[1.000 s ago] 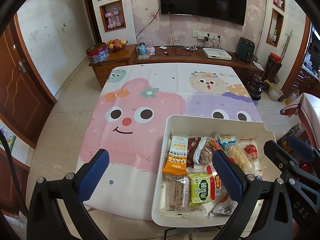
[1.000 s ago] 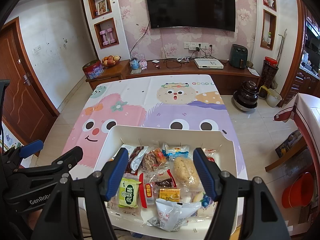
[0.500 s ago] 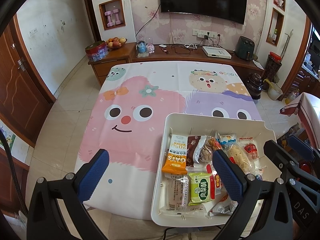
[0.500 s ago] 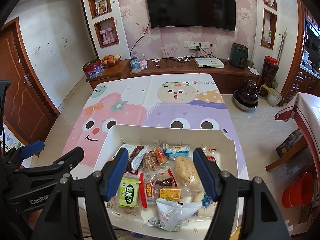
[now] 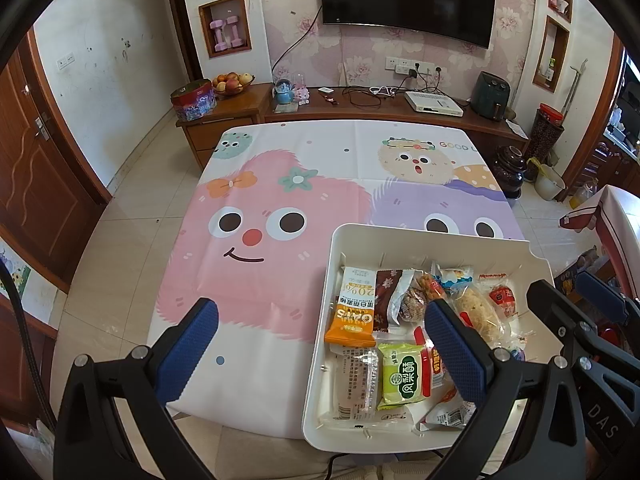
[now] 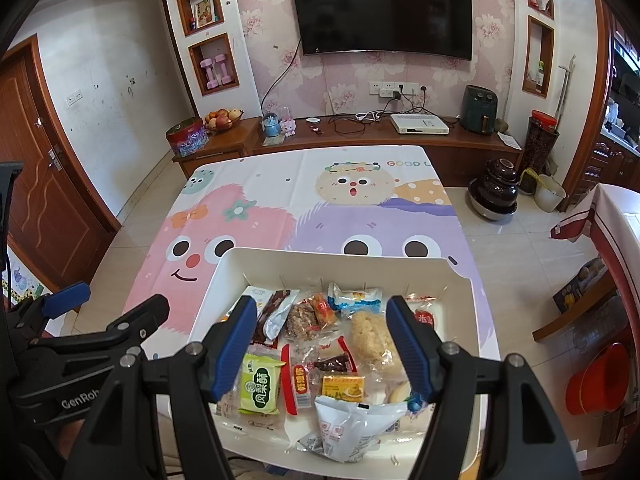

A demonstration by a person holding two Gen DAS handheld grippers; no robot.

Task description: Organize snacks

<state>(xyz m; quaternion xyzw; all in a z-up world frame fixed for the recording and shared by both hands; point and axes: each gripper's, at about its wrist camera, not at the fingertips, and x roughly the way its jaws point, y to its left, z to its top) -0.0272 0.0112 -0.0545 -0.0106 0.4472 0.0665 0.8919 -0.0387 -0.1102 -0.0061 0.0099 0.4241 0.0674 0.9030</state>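
Observation:
A white tray (image 5: 332,280) (image 6: 224,268) sits at the near right of the table and holds several wrapped snacks. Among them are an orange oat bar (image 5: 354,308), a green packet (image 5: 402,374) (image 6: 260,384), a yellow packet (image 6: 344,387) and a white bag (image 6: 348,426). My left gripper (image 5: 320,312) is open and empty, above the tray's left wall. My right gripper (image 6: 322,310) is open and empty, above the snacks in the tray. Each gripper shows at the edge of the other's view.
The table wears a cartoon cloth with a pink face (image 5: 256,236) to the left of the tray. A wooden TV cabinet (image 5: 360,108) stands beyond the far edge. A red bucket (image 6: 600,380) and a dark pot (image 6: 496,188) stand on the floor at right.
The left wrist view has shifted slightly, so the table sits a little lower in frame. Both grippers remain open and the snacks have not moved.

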